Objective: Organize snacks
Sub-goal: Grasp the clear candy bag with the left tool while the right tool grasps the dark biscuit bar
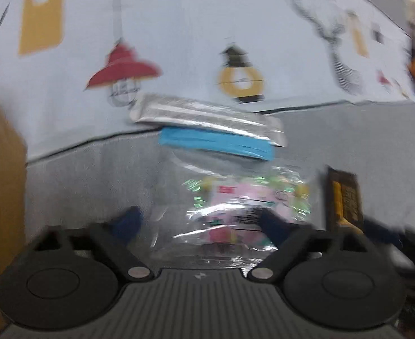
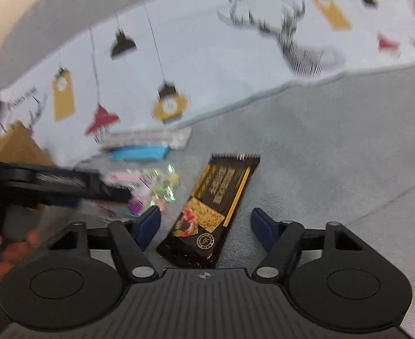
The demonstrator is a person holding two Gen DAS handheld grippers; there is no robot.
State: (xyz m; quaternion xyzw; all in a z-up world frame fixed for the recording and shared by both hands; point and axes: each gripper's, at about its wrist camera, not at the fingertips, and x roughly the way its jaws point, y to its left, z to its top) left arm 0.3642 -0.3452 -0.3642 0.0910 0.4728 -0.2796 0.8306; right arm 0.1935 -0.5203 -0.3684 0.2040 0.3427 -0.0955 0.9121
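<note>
Left gripper (image 1: 199,220), jaws apart, straddles the clear crinkly bag of pink-labelled sweets (image 1: 244,212) at lower centre, apparently to pinch it. Right gripper (image 2: 206,226), jaws likewise apart, flanks the dark brown and gold wrapped bar (image 2: 216,206) on the grey cloth (image 2: 334,155). A silver pouch with blue strip (image 1: 210,124) lies at mid-frame, untouched.

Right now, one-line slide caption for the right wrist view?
Open right gripper straddling the dark brown, gold-printed snack bar wrapper on grey cloth; left gripper nearby.
</note>
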